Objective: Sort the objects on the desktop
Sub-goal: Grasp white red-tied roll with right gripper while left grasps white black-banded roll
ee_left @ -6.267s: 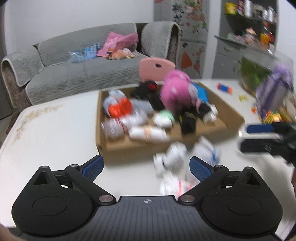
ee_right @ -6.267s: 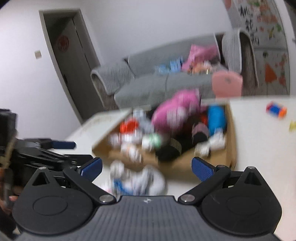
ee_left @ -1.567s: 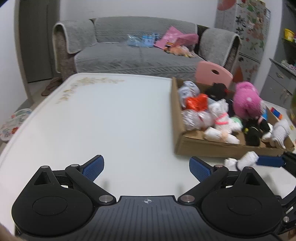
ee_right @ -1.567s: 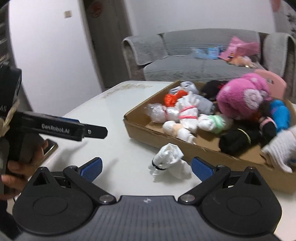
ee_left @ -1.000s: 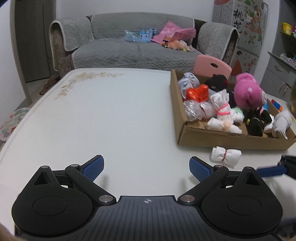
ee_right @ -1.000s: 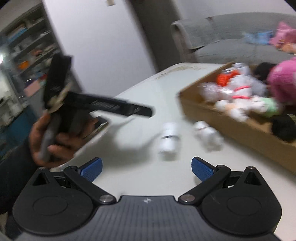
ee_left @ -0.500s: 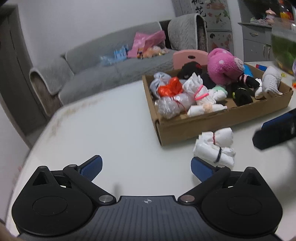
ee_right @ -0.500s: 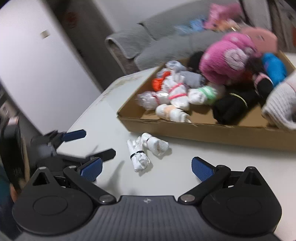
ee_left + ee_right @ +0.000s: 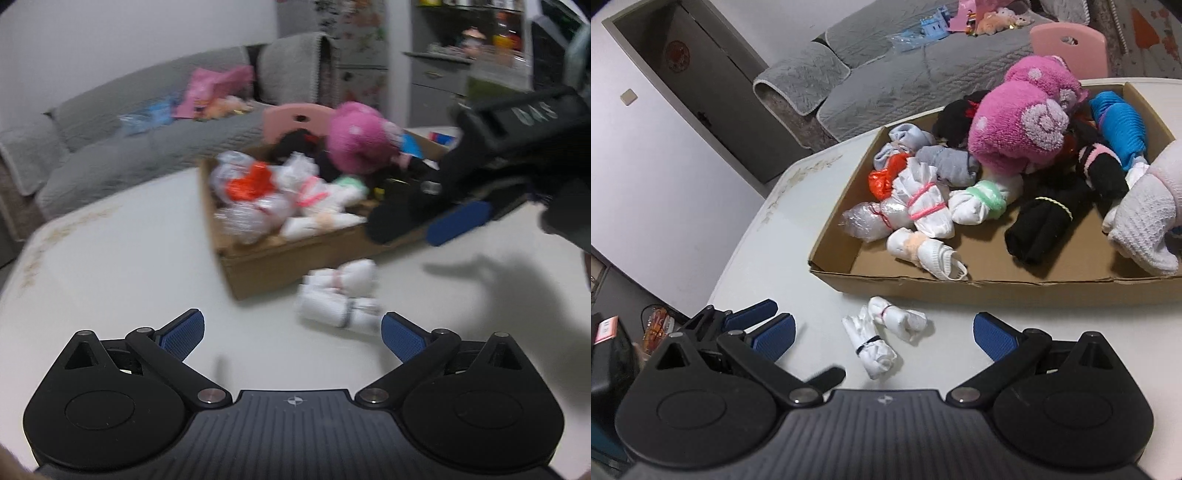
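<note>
Both grippers, left [image 9: 291, 334] and right [image 9: 883, 332], hover with jaws released and empty over two white sock bundles [image 9: 882, 338] lying on the worktop [image 9: 783, 243] just beside the cardboard box [image 9: 997, 286]

Both wrist views low, facing cardboard box [image 9: 280, 258] [image 9: 997, 286] — left seemingly nearer

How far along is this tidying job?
Most looks done: the cardboard box already holds many rolled socks and a pink plush toy. Nothing is in hand; the left gripper and the right gripper both hang open and empty. Still left: two white sock bundles lying on the table just outside the box, between the right gripper's fingers.
</note>
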Tool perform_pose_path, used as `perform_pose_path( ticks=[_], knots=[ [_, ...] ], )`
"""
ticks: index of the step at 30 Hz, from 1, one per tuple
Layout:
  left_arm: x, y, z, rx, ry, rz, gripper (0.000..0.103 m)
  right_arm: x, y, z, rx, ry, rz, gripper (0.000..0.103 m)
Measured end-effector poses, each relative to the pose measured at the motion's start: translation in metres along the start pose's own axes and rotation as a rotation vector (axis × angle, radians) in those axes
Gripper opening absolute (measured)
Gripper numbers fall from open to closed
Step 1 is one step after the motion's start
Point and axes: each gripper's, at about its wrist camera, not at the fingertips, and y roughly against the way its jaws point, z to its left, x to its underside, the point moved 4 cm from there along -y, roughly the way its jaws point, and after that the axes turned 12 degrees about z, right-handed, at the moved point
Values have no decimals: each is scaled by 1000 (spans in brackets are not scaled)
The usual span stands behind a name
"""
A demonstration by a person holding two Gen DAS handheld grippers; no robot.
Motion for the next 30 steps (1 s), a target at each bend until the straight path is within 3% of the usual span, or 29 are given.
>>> perform_pose_path(
  ticks=[4, 9, 12, 21, 27, 30],
  knots=[
    [-5, -20, -5, 28, -45, 33, 103, -3, -4, -3, 7, -47, 24, 103],
    [-15, -38, 1, 117, -47, 74, 102, -14, -19, -7, 44, -135, 125, 103],
    [-20, -47, 3, 125, -50, 95, 102, -18, -27, -11, 62, -186, 169, 103],
    [-27, -52, -3, 137, -57, 106, 100, -23, -36, -18, 68, -233, 183, 103],
    [-26, -45, -11, 165, -92, 89, 81, -23, -41, -15, 78, -235, 175, 103],
    [-25, -43, -12, 169, -92, 82, 67, -25, -44, -10, 90, -235, 172, 103]
  ],
)
